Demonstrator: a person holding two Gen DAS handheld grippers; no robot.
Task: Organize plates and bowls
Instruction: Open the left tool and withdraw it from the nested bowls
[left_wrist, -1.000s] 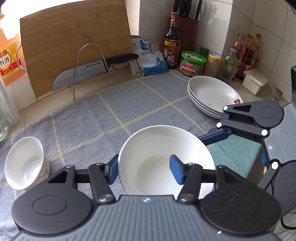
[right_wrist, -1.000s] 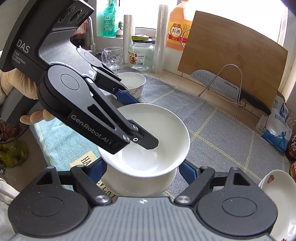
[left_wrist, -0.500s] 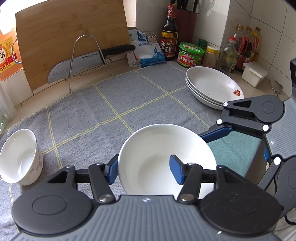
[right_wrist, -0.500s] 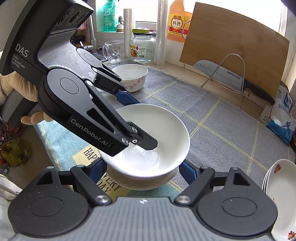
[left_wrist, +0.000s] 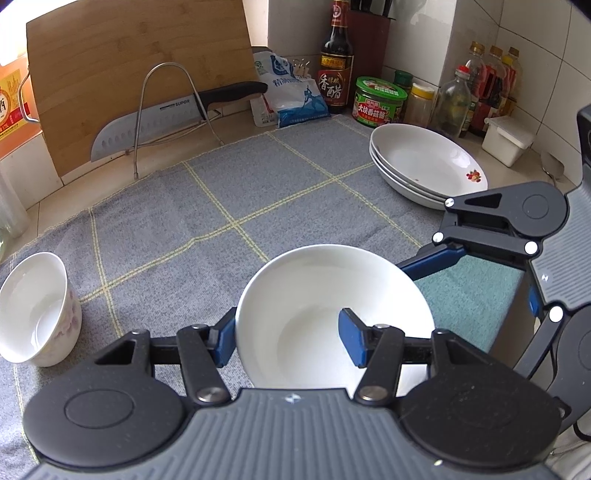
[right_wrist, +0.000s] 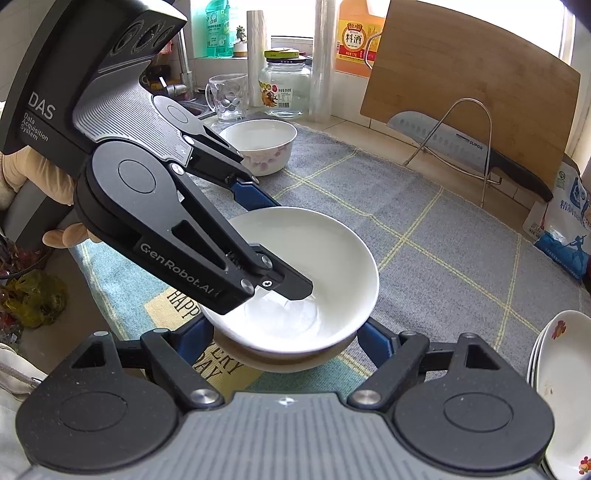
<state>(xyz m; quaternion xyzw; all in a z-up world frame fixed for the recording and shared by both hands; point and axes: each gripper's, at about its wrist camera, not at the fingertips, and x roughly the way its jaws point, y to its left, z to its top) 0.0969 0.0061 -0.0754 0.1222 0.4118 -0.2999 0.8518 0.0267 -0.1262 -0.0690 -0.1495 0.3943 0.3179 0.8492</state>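
A plain white bowl (left_wrist: 317, 295) hangs from my left gripper (left_wrist: 288, 338), which is shut on its near rim with one finger inside and one outside. In the right wrist view this bowl (right_wrist: 325, 258) rests nested in a second white bowl (right_wrist: 280, 360), of which only the lower wall shows. My right gripper (right_wrist: 286, 341) is shut on that lower bowl, a blue pad against each side. A small flowered bowl (left_wrist: 33, 306) stands apart at the left. Stacked deep plates (left_wrist: 424, 162) sit at the back right.
A grey checked cloth (left_wrist: 229, 206) covers the counter, with a teal mat (left_wrist: 465, 295) at its near right. A knife (left_wrist: 173, 114) lies in a wire rack before a leaning cutting board (left_wrist: 122, 59). Bottles and jars (left_wrist: 380, 99) line the back; a glass mug (right_wrist: 227, 96) and jar stand by the window.
The upper bowl has sunk deeper into the lower one, so less of the lower bowl's wall shows. Both grippers keep their grips.
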